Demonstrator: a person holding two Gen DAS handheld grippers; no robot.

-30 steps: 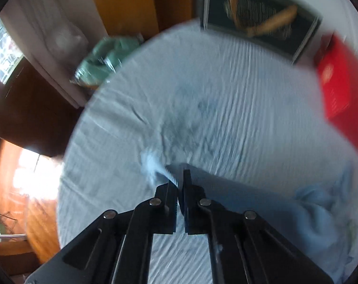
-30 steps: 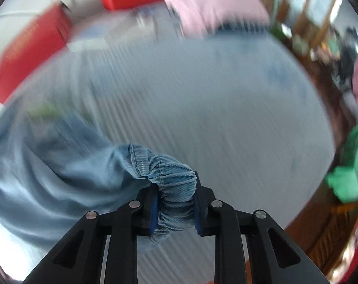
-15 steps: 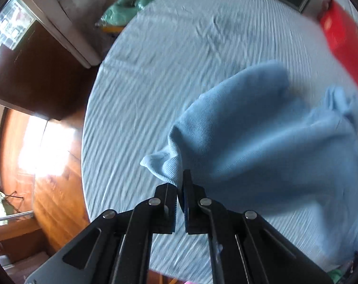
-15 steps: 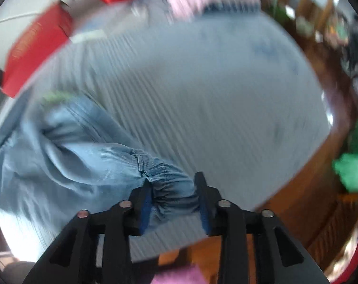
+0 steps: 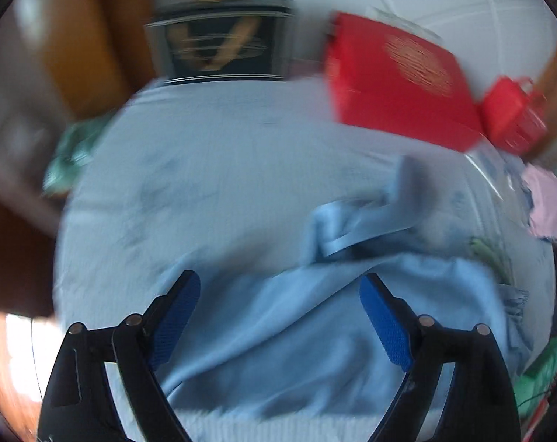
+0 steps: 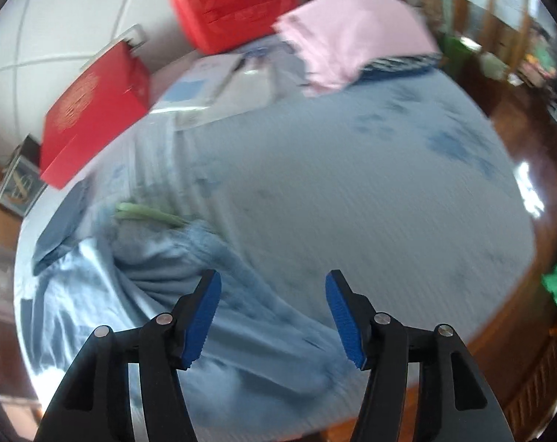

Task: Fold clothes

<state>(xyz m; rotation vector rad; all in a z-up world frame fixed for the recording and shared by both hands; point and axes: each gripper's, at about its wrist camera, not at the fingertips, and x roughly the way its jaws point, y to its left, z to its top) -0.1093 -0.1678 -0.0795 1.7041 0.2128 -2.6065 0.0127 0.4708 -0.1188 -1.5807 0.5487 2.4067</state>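
Both grippers are spread wide and hold nothing. The light-blue garment (image 5: pixel 315 331) lies crumpled on the counter (image 5: pixel 204 169), filling the lower centre of the left view between the left gripper (image 5: pixel 280 287)'s fingers. In the right view it spreads lower left of the right gripper (image 6: pixel 272 287), one sleeve-like length running diagonally beneath it, so the left looks nearer its bulk.

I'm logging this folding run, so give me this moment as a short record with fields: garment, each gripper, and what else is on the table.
garment: light blue garment, crumpled on the table, unfolded
left gripper: open, above the garment, holding nothing
right gripper: open, holding nothing
table cover: pale blue cloth
other items: red box, red bag, pink garment
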